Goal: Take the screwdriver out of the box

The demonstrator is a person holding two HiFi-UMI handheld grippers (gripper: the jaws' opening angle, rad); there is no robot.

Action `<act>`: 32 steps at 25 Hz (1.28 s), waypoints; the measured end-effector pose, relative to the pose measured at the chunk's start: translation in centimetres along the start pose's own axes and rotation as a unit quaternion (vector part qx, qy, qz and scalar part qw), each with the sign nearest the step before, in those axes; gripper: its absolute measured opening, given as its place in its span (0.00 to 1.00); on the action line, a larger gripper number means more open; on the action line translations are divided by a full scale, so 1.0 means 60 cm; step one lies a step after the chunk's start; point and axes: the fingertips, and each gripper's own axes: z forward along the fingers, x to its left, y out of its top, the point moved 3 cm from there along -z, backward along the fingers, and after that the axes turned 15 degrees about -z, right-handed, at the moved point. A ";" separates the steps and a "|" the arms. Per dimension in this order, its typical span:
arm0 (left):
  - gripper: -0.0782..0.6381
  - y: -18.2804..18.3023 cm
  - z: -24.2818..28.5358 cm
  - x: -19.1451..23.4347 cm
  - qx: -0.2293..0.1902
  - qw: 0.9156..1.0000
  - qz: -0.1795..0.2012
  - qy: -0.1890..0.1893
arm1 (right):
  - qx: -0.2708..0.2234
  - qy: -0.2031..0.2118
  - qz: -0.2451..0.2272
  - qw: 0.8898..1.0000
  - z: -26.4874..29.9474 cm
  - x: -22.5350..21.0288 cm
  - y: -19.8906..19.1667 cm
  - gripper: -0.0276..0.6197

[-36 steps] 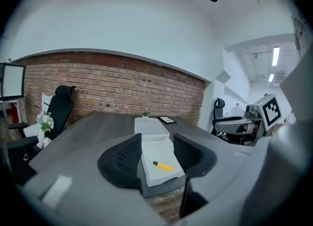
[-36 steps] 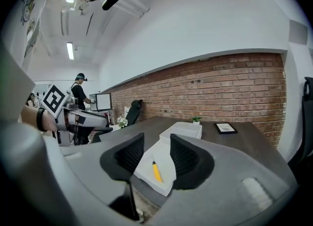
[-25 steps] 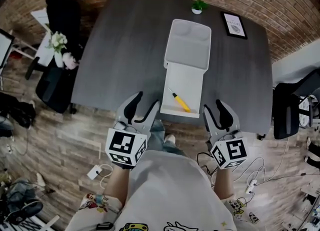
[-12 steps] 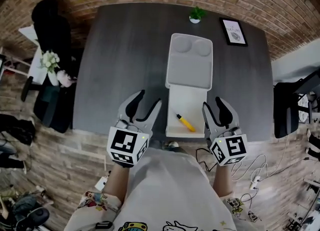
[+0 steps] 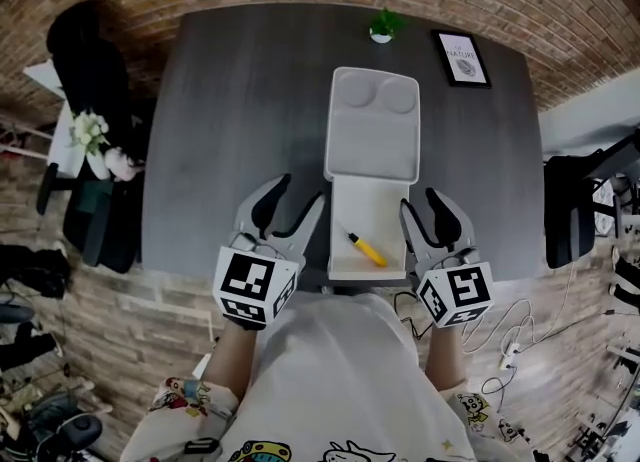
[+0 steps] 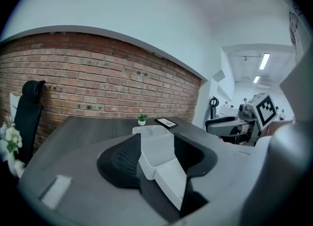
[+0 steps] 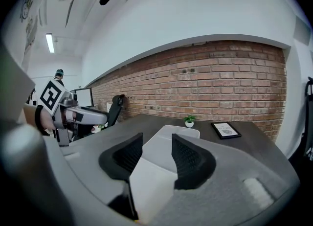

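Left gripper [image 5: 298, 195]: just left of the box's [image 5: 345, 212] near end; ribbed black jaws wide apart, empty.
Right gripper [image 5: 418, 200]: just right of it; jaws spread, empty.
Screwdriver [image 5: 366, 249]: yellow handle, thin shaft, slantwise inside the box; tip hard to make out.
Box: white, smooth, rounded; lid open.
Beyond the box: potted plant [image 5: 382, 25], framed picture [image 5: 463, 57], print unreadable.

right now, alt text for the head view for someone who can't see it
An open white box lies at the near edge of a dark grey table, lid folded back, with a yellow-handled screwdriver in its base. The left gripper and right gripper hover open on either side, holding nothing. A potted plant and framed picture stand at the far edge.
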 end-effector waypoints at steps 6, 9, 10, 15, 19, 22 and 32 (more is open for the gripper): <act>0.42 0.007 0.011 0.001 -0.009 1.000 -0.001 0.017 | -0.001 0.021 -0.009 1.000 0.007 -0.009 0.001 0.32; 0.42 0.006 0.016 -0.001 -0.013 1.000 -0.002 0.025 | 0.001 0.032 -0.011 0.999 0.009 -0.009 -0.002 0.32; 0.42 0.006 0.017 -0.001 -0.014 1.000 -0.001 0.028 | 0.002 0.036 -0.012 0.999 0.010 -0.007 -0.004 0.32; 0.41 0.004 0.017 0.000 -0.017 0.999 -0.002 0.037 | 0.017 0.063 -0.021 0.998 0.020 0.009 -0.015 0.32; 0.41 -0.008 0.015 0.004 -0.014 0.999 -0.007 0.042 | 0.031 0.082 -0.026 0.996 0.026 0.025 -0.030 0.32; 0.41 -0.018 0.015 0.004 -0.009 0.999 -0.009 0.044 | 0.045 0.096 -0.026 0.994 0.025 0.034 -0.046 0.32; 0.41 -0.057 0.010 0.003 0.012 0.999 -0.017 0.040 | 0.094 0.138 -0.026 0.986 0.025 0.078 -0.102 0.32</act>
